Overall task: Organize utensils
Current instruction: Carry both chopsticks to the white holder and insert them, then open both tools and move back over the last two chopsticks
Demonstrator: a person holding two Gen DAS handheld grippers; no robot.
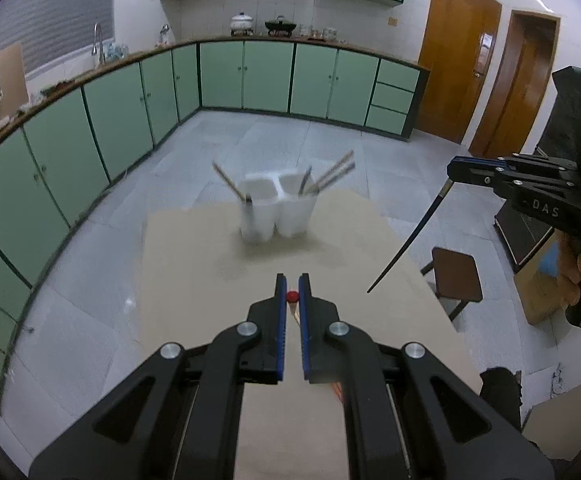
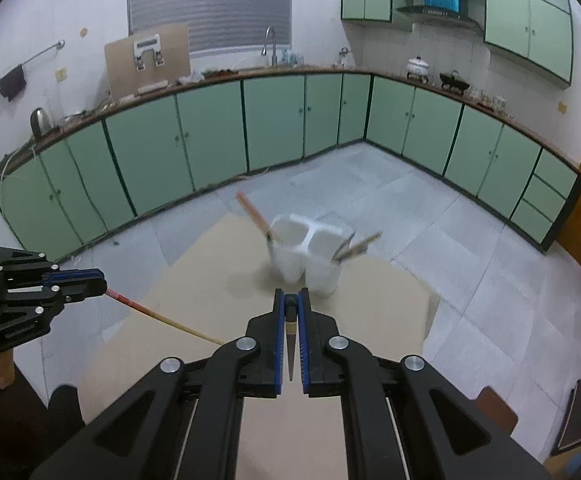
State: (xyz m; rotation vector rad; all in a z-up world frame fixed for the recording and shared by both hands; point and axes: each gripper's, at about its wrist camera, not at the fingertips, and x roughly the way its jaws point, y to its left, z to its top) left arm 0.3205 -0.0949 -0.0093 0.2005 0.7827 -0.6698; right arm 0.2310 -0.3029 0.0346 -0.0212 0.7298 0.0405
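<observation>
A white two-compartment utensil holder [image 1: 276, 210] [image 2: 308, 256] stands on the tan table [image 1: 194, 264] ahead of both grippers. It holds one chopstick in its left compartment and several in its right. My left gripper [image 1: 292, 280] is shut on a red-tipped wooden chopstick [image 1: 292, 297], which also shows slanting over the table in the right wrist view [image 2: 158, 315]. My right gripper [image 2: 291, 296] is shut on a dark chopstick [image 2: 290, 340], seen hanging point-down in the left wrist view [image 1: 408, 240]. Both are held above the table.
A brown stool [image 1: 456, 274] stands right of the table. Green kitchen cabinets [image 1: 266, 76] run along the walls behind. Wooden doors [image 1: 462, 60] are at the right. Grey tiled floor surrounds the table.
</observation>
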